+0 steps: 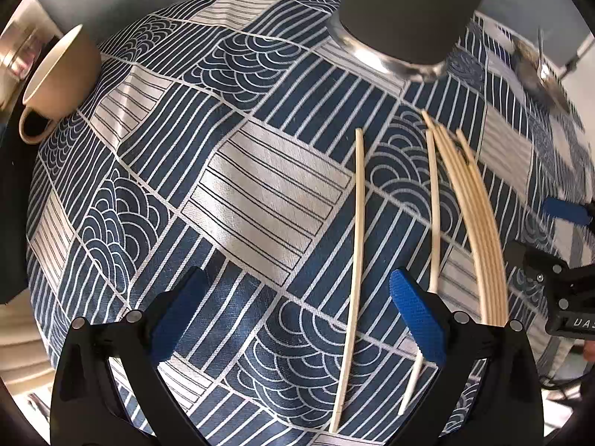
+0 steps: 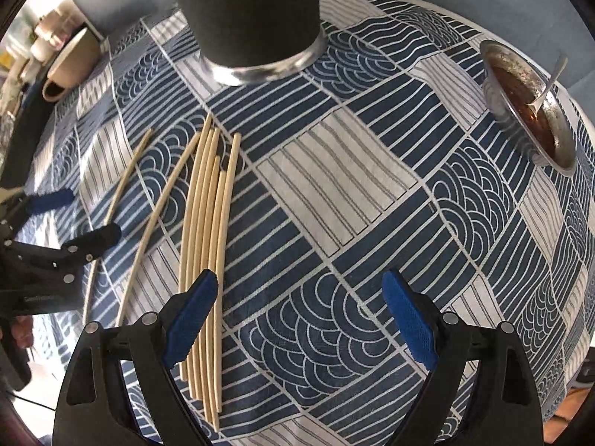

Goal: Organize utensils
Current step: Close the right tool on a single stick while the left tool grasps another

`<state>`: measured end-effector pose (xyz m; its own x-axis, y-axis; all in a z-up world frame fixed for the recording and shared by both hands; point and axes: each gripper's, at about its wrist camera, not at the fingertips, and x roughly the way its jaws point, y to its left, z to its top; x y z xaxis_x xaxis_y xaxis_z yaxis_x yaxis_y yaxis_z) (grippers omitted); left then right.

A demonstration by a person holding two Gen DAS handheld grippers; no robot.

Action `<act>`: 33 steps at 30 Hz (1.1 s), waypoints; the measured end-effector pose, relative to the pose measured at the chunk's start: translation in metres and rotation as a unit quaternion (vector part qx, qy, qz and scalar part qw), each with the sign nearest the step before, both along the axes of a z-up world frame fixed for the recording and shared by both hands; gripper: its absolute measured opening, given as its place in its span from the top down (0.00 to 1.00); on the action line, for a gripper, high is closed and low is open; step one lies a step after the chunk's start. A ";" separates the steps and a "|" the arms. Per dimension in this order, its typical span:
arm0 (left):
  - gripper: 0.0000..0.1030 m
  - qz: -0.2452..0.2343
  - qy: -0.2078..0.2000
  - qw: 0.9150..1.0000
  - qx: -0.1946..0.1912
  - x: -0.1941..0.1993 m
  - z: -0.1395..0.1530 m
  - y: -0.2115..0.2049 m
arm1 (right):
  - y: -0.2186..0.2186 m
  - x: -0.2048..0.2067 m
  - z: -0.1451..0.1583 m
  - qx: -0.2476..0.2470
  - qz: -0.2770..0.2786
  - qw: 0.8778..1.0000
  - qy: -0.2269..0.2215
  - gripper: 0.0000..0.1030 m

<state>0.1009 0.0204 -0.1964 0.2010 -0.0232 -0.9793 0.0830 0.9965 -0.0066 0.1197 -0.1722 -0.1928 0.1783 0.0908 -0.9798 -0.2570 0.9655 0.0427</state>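
Note:
Several pale wooden chopsticks lie on the blue patterned tablecloth [image 1: 260, 193]. In the left wrist view a single chopstick [image 1: 355, 223] lies between my open fingers, a second one [image 1: 433, 208] passes under the right fingertip, and a bundle [image 1: 479, 230] lies further right. My left gripper [image 1: 301, 308] is open and empty just above the cloth. In the right wrist view the bundle [image 2: 208, 245] runs past the left fingertip of my right gripper [image 2: 299, 312], which is open and empty. A tall dark cup with a metal base [image 1: 409, 18] [image 2: 253, 18] stands beyond the chopsticks.
A beige mug [image 1: 59, 78] [image 2: 70, 63] lies on its side at the far left edge. A metal bowl with brown sauce and a spoon [image 2: 528, 107] [image 1: 539, 74] stands at the far right. Each gripper shows in the other's view: the right one [image 1: 565, 215], the left one [image 2: 55, 223].

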 end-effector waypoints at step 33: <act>0.87 -0.039 0.057 0.998 0.002 -0.016 0.014 0.015 | 0.007 -0.027 -0.008 -0.028 0.092 0.995 -0.030 0.91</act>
